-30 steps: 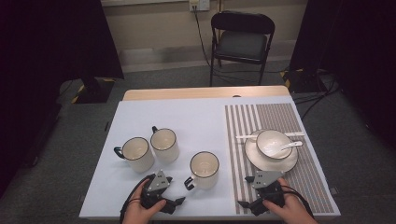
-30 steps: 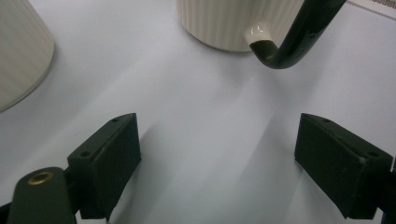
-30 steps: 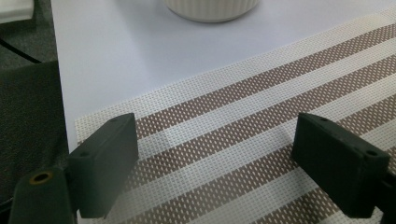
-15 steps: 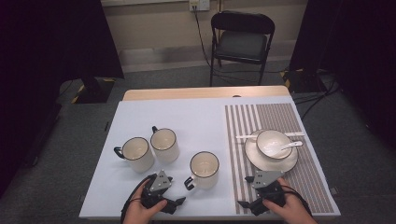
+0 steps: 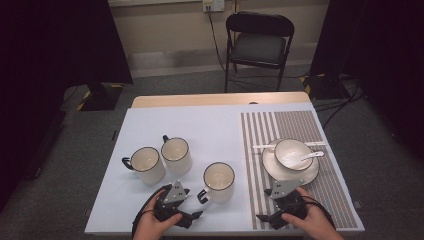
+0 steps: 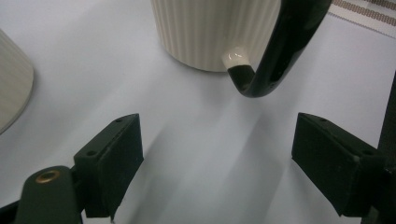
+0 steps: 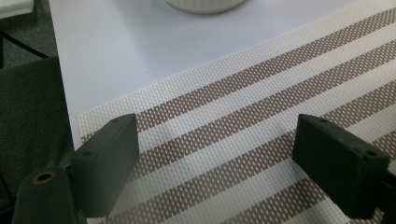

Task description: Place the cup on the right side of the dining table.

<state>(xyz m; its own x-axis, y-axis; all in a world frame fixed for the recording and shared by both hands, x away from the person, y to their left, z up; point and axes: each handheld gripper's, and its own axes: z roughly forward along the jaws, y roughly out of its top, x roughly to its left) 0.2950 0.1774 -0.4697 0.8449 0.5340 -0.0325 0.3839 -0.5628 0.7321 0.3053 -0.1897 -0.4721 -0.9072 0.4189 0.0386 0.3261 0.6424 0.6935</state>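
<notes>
High view, bottom edge first: the left gripper (image 5: 192, 216) sits low and left of centre, the right gripper (image 5: 267, 218) low and right of centre over the striped placemat (image 5: 300, 122). Both have their fingers spread wide and hold nothing. In the left gripper view the two black fingers (image 6: 114, 156) stand well apart on the bare bench (image 6: 196, 154), and the dark handle (image 6: 273, 51) of the ribbed mug (image 6: 210, 32) hangs just beyond them, upper right of centre, untouched. That mug (image 5: 219, 181) stands just above the left gripper in the high view, handle turned toward it.

I'd judge this the approach to a handle grasp, not yet made. The next move calls for easing the left gripper forward and a little right so the handle falls between the fingers, then closing.

Farther up stand two more mugs (image 5: 161, 157) at left, touching or nearly so, and the saucer (image 5: 290, 172) carrying a bowl (image 5: 292, 152) and spoon (image 5: 312, 155) at right.
</notes>
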